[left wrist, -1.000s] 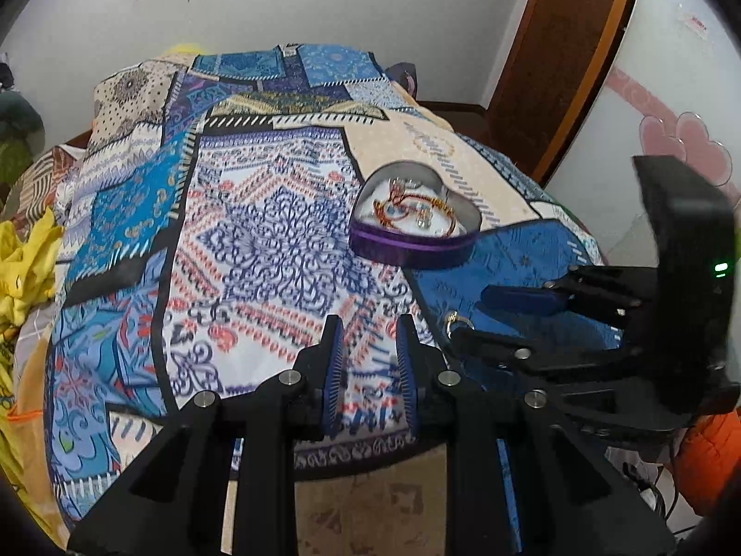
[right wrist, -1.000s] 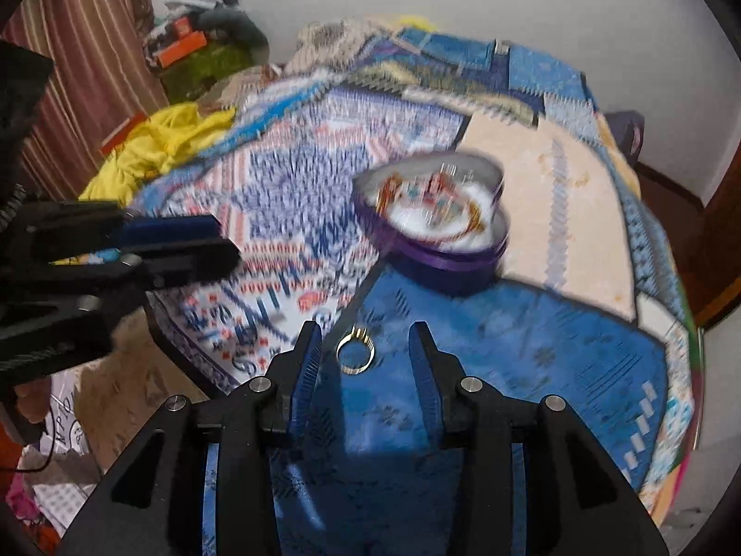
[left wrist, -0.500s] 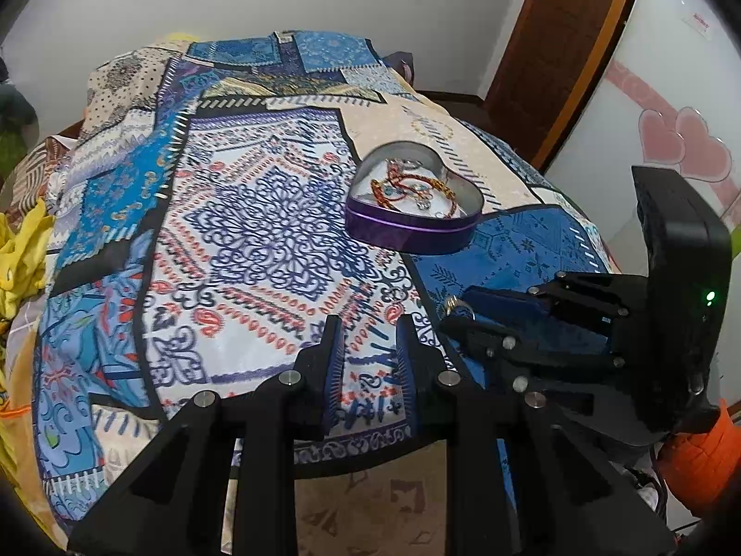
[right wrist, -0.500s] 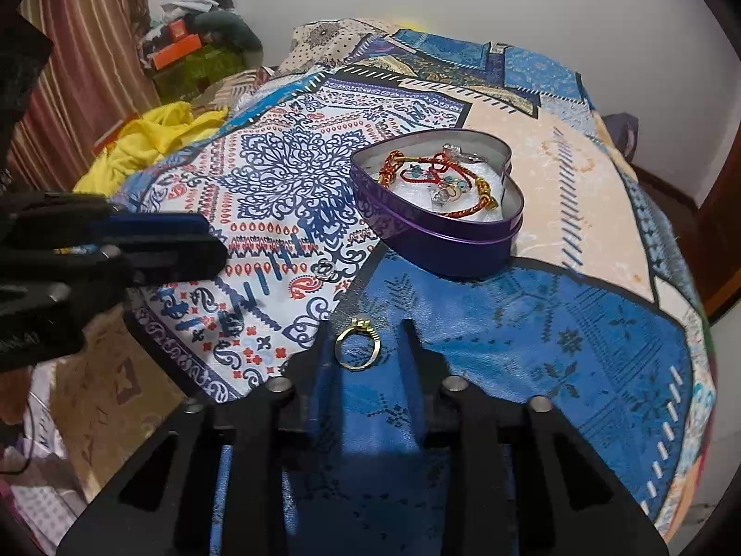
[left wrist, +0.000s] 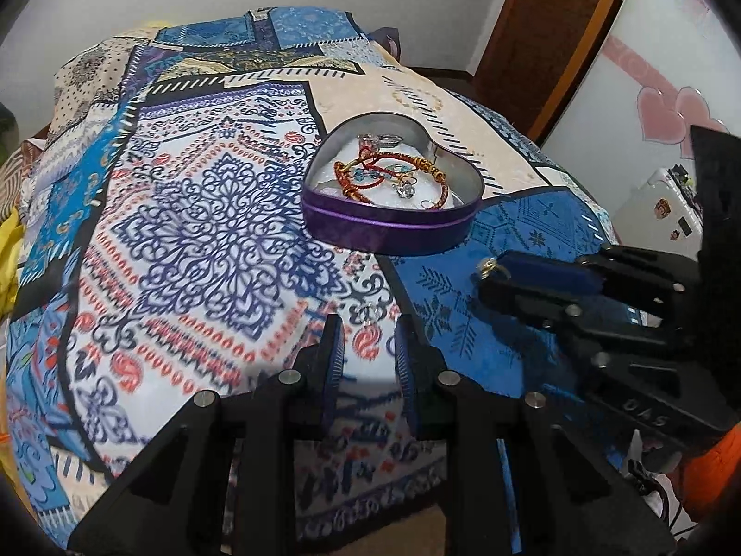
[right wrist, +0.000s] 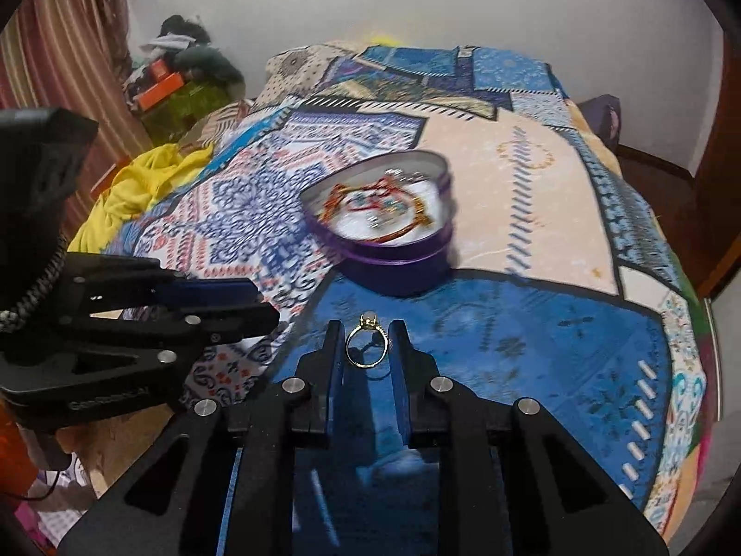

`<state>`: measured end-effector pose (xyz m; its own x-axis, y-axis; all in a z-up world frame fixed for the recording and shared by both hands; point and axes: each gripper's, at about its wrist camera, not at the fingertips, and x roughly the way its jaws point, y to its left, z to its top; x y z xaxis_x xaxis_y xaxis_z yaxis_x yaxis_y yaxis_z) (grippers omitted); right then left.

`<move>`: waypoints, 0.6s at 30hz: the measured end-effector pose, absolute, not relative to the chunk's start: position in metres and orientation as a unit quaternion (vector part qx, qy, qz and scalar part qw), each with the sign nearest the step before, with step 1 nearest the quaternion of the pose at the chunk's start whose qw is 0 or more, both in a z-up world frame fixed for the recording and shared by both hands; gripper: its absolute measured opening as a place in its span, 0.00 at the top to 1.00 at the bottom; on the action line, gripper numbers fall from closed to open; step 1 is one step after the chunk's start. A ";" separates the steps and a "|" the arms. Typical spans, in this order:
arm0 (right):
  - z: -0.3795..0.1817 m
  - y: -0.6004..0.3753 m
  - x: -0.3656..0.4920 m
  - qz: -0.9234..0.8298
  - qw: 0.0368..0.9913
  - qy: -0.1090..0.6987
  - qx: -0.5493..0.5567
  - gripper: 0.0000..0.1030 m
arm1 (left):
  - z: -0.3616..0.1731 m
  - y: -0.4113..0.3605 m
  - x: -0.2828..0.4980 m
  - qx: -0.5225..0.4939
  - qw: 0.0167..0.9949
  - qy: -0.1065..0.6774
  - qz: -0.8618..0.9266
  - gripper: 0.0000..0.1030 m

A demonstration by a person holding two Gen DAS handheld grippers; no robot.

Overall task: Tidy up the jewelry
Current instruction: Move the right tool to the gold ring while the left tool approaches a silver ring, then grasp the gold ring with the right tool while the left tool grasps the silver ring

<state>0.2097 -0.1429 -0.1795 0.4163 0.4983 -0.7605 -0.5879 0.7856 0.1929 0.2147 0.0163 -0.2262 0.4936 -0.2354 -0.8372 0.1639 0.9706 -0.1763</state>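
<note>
I'm working in a bedroom at home. In front of me is a bed [right wrist: 532,194] covered with a patchwork-print bedspread [left wrist: 194,213] in blue, cream and orange. A yellow cloth [right wrist: 139,185] lies crumpled at the bed's far side, and behind it clothes and boxes are heaped in a pile [right wrist: 180,69] by a striped curtain [right wrist: 51,55]. The walls are plain white, with a brown wooden door [left wrist: 546,32] in the corner and a pink heart decoration [left wrist: 671,111] on the panel beside it. A purple heart-shaped tin [left wrist: 393,227] of jewelry sits on the bedspread.
</note>
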 end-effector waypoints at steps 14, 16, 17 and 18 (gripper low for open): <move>-0.176 -0.148 0.214 0.326 0.844 0.425 -0.037 0.83 | -0.231 0.007 0.219 -0.009 0.872 0.476 -0.111 0.79; -0.175 -0.149 0.214 0.325 0.845 0.424 -0.035 0.83 | -0.232 0.007 0.219 -0.004 0.874 0.475 -0.106 0.91; -0.174 -0.150 0.214 0.324 0.846 0.423 -0.034 0.83 | -0.232 0.007 0.219 -0.004 0.874 0.475 -0.106 0.92; -0.173 -0.150 0.214 0.323 0.847 0.422 -0.034 0.83 | -0.232 0.007 0.219 -0.006 0.874 0.474 -0.106 0.92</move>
